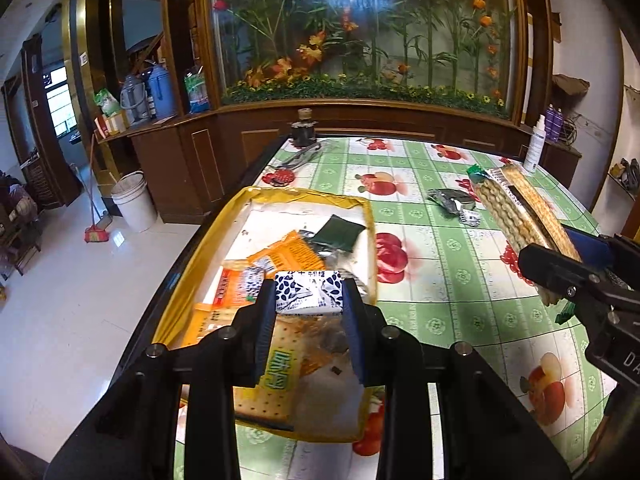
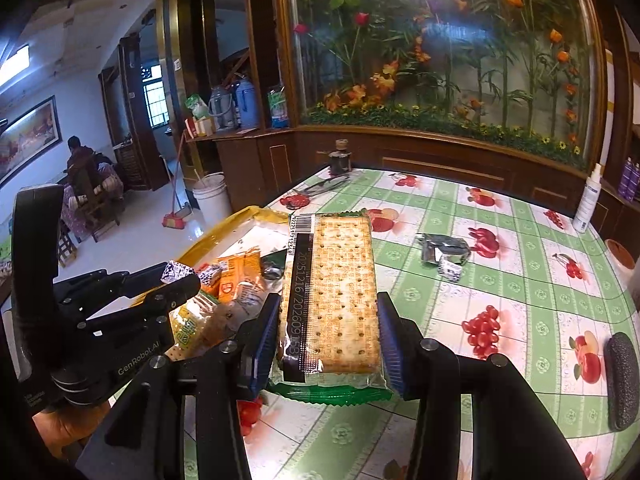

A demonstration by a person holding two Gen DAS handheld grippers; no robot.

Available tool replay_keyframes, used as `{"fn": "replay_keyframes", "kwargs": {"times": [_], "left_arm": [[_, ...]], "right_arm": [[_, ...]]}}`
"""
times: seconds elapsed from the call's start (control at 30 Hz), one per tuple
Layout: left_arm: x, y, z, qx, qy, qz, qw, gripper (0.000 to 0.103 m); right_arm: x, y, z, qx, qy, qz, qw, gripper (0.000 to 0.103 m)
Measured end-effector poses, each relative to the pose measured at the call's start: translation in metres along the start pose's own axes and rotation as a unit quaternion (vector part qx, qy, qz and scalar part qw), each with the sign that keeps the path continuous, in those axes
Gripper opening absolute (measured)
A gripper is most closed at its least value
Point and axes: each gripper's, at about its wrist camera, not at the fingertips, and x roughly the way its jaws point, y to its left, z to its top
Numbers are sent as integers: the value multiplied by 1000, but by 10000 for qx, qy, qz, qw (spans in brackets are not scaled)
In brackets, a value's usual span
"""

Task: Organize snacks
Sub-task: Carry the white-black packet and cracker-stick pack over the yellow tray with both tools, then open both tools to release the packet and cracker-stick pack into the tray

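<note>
The left claw (image 1: 308, 292) grips a small blue-and-white packet (image 1: 309, 291) above the yellow tray (image 1: 308, 196) of snacks. To its right, the right claw (image 2: 328, 322) clamps a cracker pack (image 2: 332, 292) over the worktop (image 2: 520, 280); 2 loose wrappers (image 2: 444, 252) lie farther right.

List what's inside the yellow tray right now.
Yellow tray holds orange packets, a dark green packet and a cracker pack. The left gripper and its blue-patterned packet hide the middle.
</note>
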Motion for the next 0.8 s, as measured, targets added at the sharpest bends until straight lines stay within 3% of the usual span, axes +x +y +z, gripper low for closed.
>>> {"fn": "replay_keyframes", "kwargs": {"times": [0.8], "left_arm": [[12, 58, -7, -448, 145, 352, 9983, 30]], "right_arm": [[61, 58, 17, -295, 232, 571, 9977, 47]]}}
